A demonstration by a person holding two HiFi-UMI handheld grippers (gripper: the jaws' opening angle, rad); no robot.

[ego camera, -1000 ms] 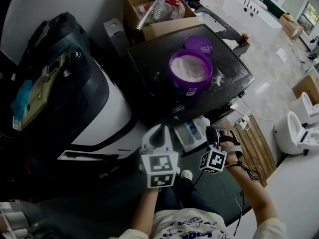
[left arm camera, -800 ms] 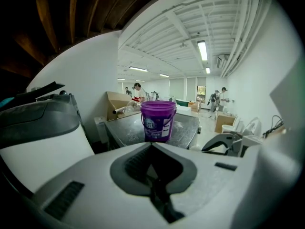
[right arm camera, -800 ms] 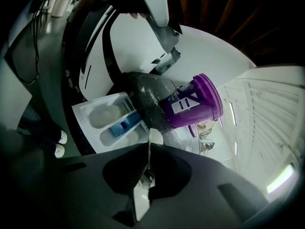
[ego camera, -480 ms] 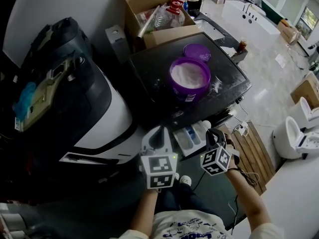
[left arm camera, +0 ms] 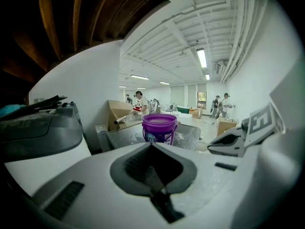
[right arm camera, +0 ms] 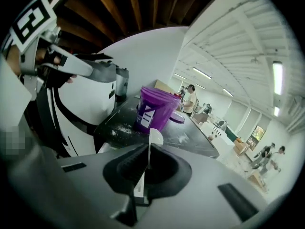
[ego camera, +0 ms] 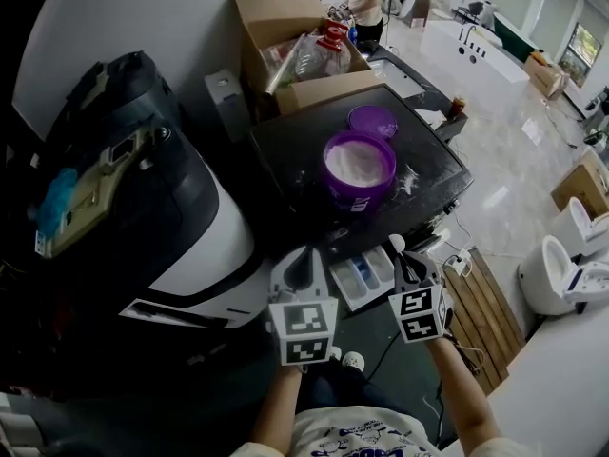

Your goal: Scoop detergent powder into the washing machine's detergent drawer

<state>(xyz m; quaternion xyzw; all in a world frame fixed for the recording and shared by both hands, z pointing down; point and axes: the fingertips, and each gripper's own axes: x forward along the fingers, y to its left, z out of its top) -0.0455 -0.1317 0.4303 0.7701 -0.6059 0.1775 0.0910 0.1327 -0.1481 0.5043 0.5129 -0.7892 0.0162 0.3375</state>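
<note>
Right gripper (right arm camera: 143, 151) rolled level beside detergent drawer (ego camera: 364, 272).
Its jaws grasp a white scoop (right arm camera: 154, 137); left gripper (left arm camera: 152, 147) jaws clenched, empty. Purple bucket (ego camera: 359, 169) label illegible.

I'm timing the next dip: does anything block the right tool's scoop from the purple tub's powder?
Nothing visible does. The purple tub stands open, its lid lying beside it; the scoop points toward it.

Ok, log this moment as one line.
left gripper: shut, empty | right gripper: shut on white scoop | purple powder tub: lid off | detergent drawer: open
</note>
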